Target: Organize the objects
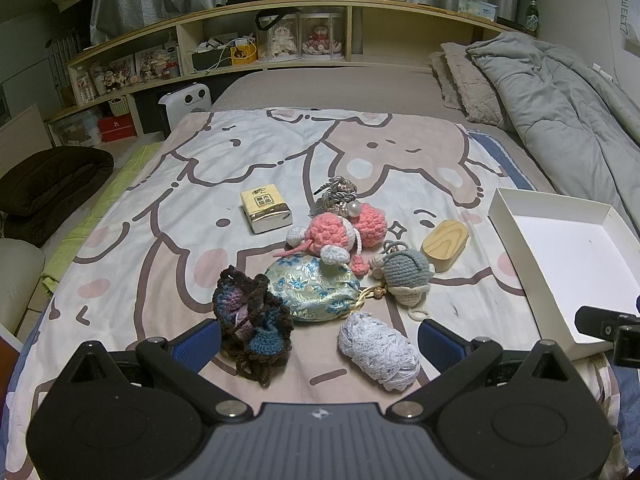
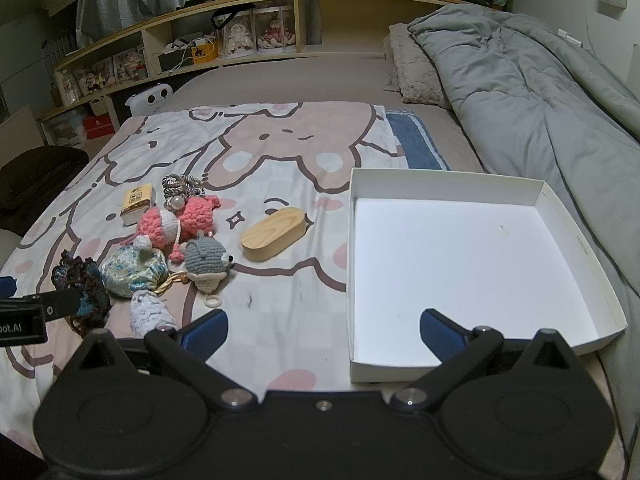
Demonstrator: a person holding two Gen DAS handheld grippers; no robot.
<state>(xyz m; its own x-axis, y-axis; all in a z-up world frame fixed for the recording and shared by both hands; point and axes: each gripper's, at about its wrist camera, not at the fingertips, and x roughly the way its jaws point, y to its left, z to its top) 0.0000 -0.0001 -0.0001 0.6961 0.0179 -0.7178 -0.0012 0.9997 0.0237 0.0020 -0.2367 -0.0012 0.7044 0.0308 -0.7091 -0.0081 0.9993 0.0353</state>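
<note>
Small objects lie clustered on a cartoon-print bedspread: a tissue pack (image 1: 266, 208), a pink crochet toy (image 1: 336, 232), a grey crochet toy (image 1: 404, 270), a floral silk pouch (image 1: 316, 290), a dark crochet piece (image 1: 250, 322), a pale lilac crochet bundle (image 1: 378, 350), a wooden oval box (image 1: 445, 244) and a silvery cord tassel (image 1: 336, 194). An empty white tray (image 2: 460, 256) sits to their right. My left gripper (image 1: 318, 340) is open, hovering just short of the dark crochet piece and the lilac bundle. My right gripper (image 2: 324, 330) is open over the tray's near left corner, holding nothing.
A grey duvet (image 2: 540, 92) and pillows (image 2: 416, 72) fill the bed's right side. A wooden shelf headboard (image 1: 280, 32) with dolls and clutter runs along the back. A dark cushion (image 1: 44, 184) lies on the floor to the left of the bed.
</note>
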